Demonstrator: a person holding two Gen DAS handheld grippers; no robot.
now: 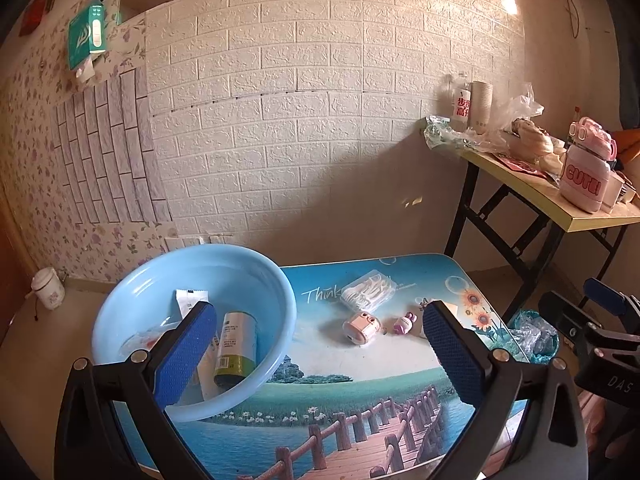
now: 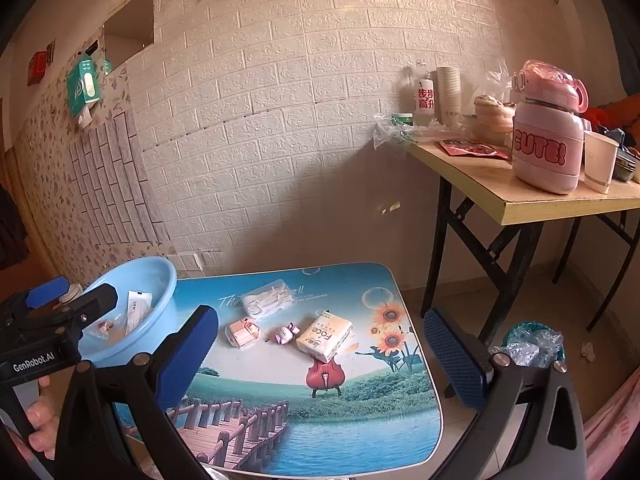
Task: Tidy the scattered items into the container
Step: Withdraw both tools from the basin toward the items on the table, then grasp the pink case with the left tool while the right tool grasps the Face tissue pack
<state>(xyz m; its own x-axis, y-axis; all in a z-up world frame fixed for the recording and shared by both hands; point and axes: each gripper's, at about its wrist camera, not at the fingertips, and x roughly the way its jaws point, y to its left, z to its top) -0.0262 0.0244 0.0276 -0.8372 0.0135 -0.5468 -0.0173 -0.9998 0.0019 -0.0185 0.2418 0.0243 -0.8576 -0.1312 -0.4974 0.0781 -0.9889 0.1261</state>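
A light blue basin (image 1: 280, 344) (image 2: 168, 280) stands on the left of a small picture-printed table (image 1: 340, 400) (image 2: 340, 420). Inside it lie a yellow-green can (image 1: 236, 348), a white sachet (image 1: 188, 300) (image 2: 138, 308) and a clear wrapper (image 1: 140, 340). On the tabletop rest a clear floss-pick box (image 1: 370, 290) (image 2: 268, 296), a pink rounded case (image 1: 360, 328) (image 2: 242, 332), a tiny pink toy (image 1: 404, 323) (image 2: 286, 334) and a tissue pack (image 2: 325, 338). My left gripper (image 1: 318, 354) hovers open over the basin's right side. My right gripper (image 2: 320, 360) is open above the table's front.
A taller folding table (image 2: 520, 200) (image 1: 560, 208) at the right carries a pink "CUTE!" jug (image 2: 546, 144) (image 1: 584, 180), paper cups, a bottle and bags. A lined bin (image 2: 534, 344) (image 1: 532, 332) sits on the floor beside it. A white cup (image 1: 48, 290) stands by the left wall.
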